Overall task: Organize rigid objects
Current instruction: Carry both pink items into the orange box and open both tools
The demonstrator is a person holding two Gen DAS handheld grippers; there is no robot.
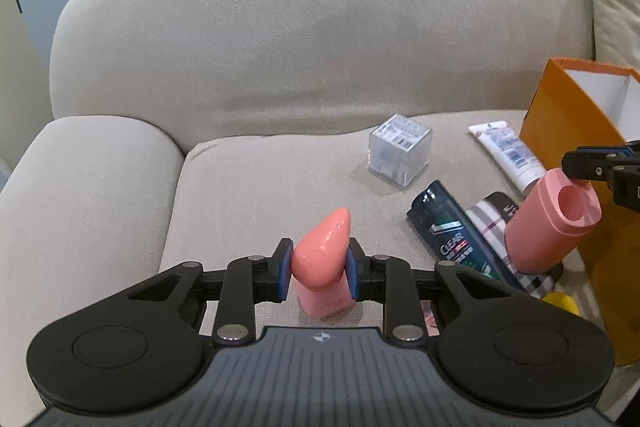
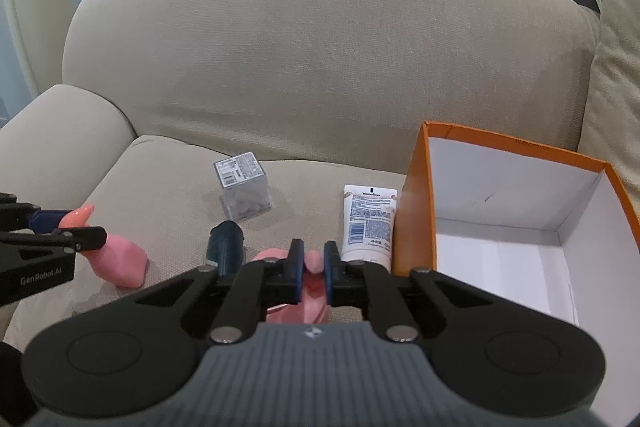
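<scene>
My left gripper [image 1: 319,269] is shut on a glossy pink tube [image 1: 322,259] that stands on its cap on the sofa seat; the tube also shows at the left of the right wrist view [image 2: 116,259]. My right gripper [image 2: 313,275] is shut on a pink bottle [image 2: 310,291]; in the left wrist view that bottle [image 1: 548,227] is tilted, its cap end up, over other items. An open orange box [image 2: 420,195] with a white, empty inside stands on the seat to the right.
On the seat lie a clear plastic cube [image 1: 400,149], a white Vaseline tube [image 2: 370,223], a dark Clear shampoo bottle [image 1: 452,235], a plaid box [image 1: 496,223] and a yellow item [image 1: 562,303]. The sofa arm [image 1: 80,187] is left, cushions far right.
</scene>
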